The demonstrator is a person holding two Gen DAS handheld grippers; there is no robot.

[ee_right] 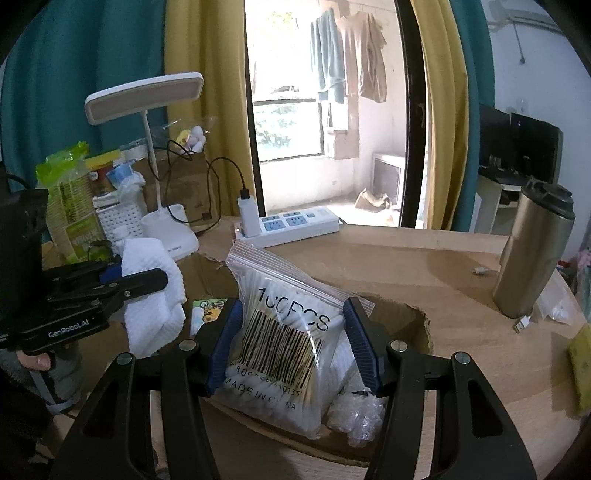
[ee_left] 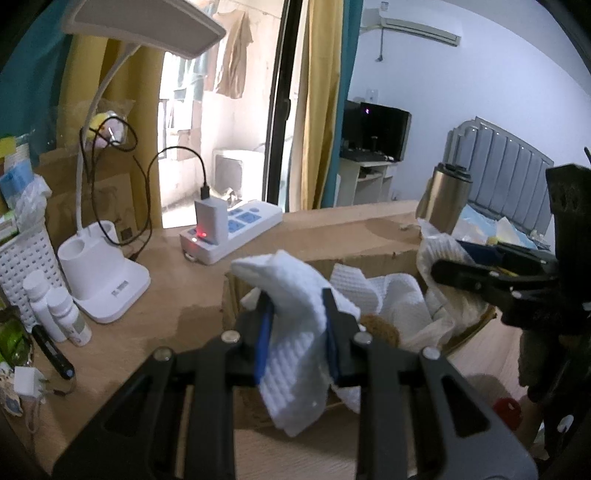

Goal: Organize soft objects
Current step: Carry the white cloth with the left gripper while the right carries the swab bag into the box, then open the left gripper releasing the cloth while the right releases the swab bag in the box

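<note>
Left gripper pinching folded white cloth above cardboard box. Right gripper clamping zip bag of cotton swabs over same box, near centre.

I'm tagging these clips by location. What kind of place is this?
Most likely a bedroom in a home: a padded headboard, a wall air conditioner, and laundry drying on the balcony beyond the desk.
</note>
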